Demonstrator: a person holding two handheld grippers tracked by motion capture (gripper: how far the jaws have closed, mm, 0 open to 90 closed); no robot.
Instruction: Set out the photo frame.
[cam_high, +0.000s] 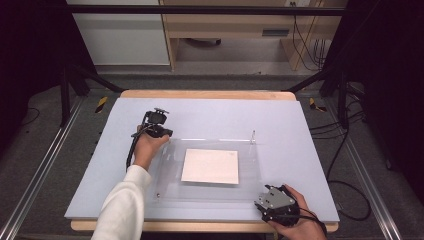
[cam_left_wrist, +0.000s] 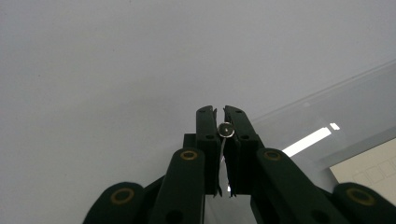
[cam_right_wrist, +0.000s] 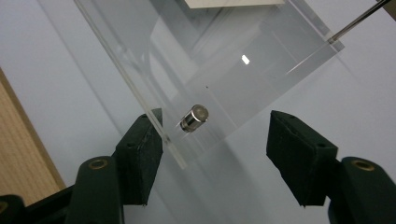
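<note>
A clear acrylic plate (cam_high: 172, 165) lies on the pale mat with a white sheet (cam_high: 210, 166) under its middle. At the plate's far left corner, my left gripper (cam_high: 165, 133) is shut on a small round metal stud (cam_left_wrist: 226, 129), with the pads tight around it in the left gripper view (cam_left_wrist: 220, 112). My right gripper (cam_high: 261, 196) sits at the near right corner. Its jaws (cam_right_wrist: 215, 128) stand open on either side of a short metal stud (cam_right_wrist: 194, 118) set in the plate (cam_right_wrist: 224, 56). The pads do not press on that stud.
A thin upright metal pin (cam_high: 253, 136) stands at the plate's far right corner. The mat (cam_high: 300, 130) covers a wooden table whose front edge (cam_high: 200, 226) is close to my right hand. Black frame poles and cables lie around the table.
</note>
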